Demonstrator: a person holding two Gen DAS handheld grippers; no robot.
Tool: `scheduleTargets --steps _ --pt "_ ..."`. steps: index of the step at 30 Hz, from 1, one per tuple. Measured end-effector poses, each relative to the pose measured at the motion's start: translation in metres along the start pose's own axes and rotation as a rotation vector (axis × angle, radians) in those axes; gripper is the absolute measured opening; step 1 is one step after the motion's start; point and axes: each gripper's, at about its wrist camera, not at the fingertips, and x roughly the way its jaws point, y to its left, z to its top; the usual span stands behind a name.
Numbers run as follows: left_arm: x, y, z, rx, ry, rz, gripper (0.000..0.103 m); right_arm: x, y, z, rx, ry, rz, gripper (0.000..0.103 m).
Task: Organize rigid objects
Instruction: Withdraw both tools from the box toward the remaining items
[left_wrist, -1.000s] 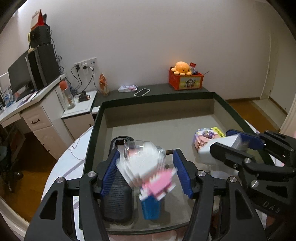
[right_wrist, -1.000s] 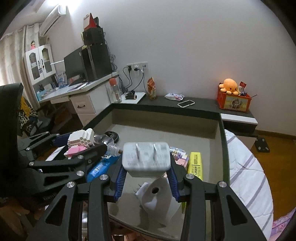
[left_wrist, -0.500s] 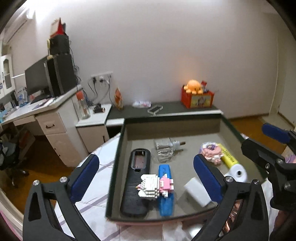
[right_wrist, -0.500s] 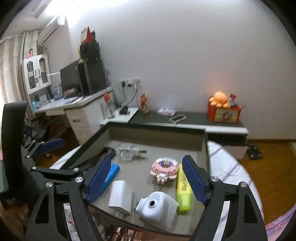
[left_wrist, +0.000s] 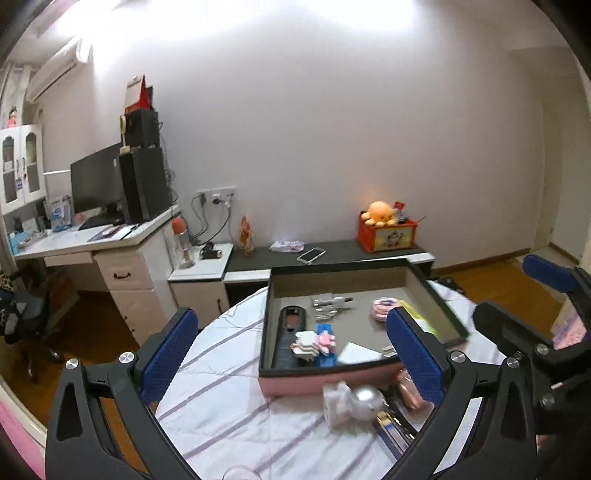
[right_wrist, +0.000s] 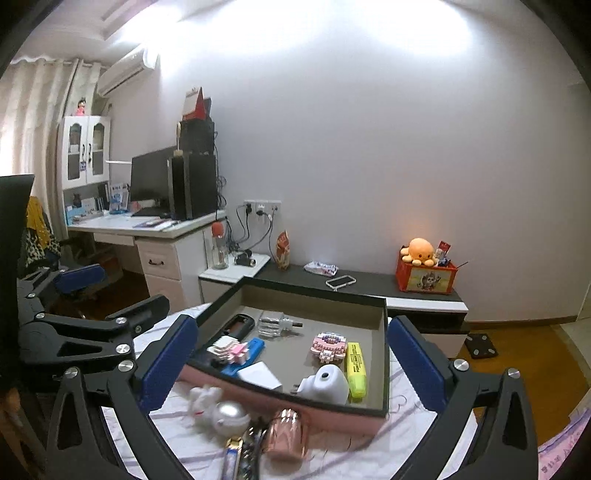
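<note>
While both the left gripper (left_wrist: 291, 354) and right gripper (right_wrist: 291, 360) hang wide apart and hold nothing, the tray (right_wrist: 295, 400) on the striped table (left_wrist: 221, 398) contains a block figure (right_wrist: 227, 349), white charger (right_wrist: 258, 374), yellow highlighter (right_wrist: 356, 369), and black remote (left_wrist: 290, 336).

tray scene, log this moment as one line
left hand-held gripper: open, empty | right hand-held gripper: open, empty | tray: charger, block toy inside | table: copper cup outside

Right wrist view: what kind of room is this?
Likely a home bedroom or study: a computer desk with monitor, a wall air conditioner, and a plush octopus on a low shelf.
</note>
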Motion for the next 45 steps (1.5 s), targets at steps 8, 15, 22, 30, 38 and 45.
scheduleTargets --steps 8,15,22,30,38,45 --pt "-0.064 -0.005 -0.008 0.032 -0.057 -0.002 0.103 -0.059 0.016 -0.003 -0.017 -0.034 -0.013 0.103" --pt "-0.103 -0.01 -0.013 0.033 -0.087 -0.011 0.103 -0.097 0.028 -0.004 -0.033 -0.049 -0.023 0.103" --pt "-0.122 -0.016 -0.024 0.059 -0.072 -0.014 0.103 -0.123 0.032 -0.014 -0.048 -0.043 -0.046 0.103" --pt "-0.132 -0.017 -0.035 0.045 -0.054 -0.021 0.103 -0.136 0.029 -0.024 -0.035 -0.02 -0.06 0.103" --pt "-0.123 -0.021 -0.047 0.049 -0.005 -0.027 0.103 -0.135 0.024 -0.035 -0.015 0.015 -0.068 0.103" --pt "-0.095 -0.029 -0.059 0.053 0.067 -0.041 0.103 -0.117 0.016 -0.048 -0.006 0.074 -0.079 0.103"
